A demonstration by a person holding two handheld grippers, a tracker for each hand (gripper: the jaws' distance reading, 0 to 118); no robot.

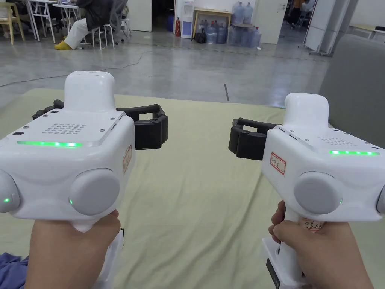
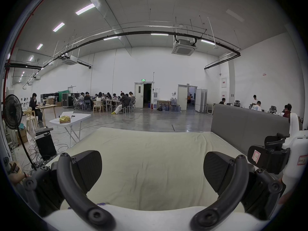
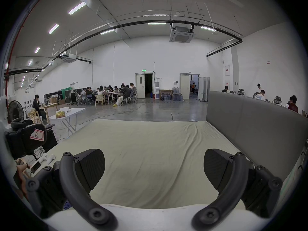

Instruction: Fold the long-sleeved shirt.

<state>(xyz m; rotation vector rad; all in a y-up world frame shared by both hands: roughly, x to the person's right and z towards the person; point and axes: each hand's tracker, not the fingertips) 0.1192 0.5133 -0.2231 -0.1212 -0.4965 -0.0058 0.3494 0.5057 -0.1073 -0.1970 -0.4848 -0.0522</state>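
We stand in a large hall with a grey concrete floor [image 1: 188, 75], before a bed covered by a pale yellow-green sheet [image 1: 195, 195]. We hold the left gripper [image 2: 152, 171] and the right gripper [image 3: 154, 169] level above the sheet, side by side; both have their jaws released and wide apart, grasping nothing. A piece of blue-purple cloth [image 1: 11, 269], maybe the shirt, lies at the near left corner.

A pale yellow-green sheet [image 1: 195, 195], white grippers with black fingers [image 2: 88, 169], possibly a blue-purple garment [image 1: 11, 269].
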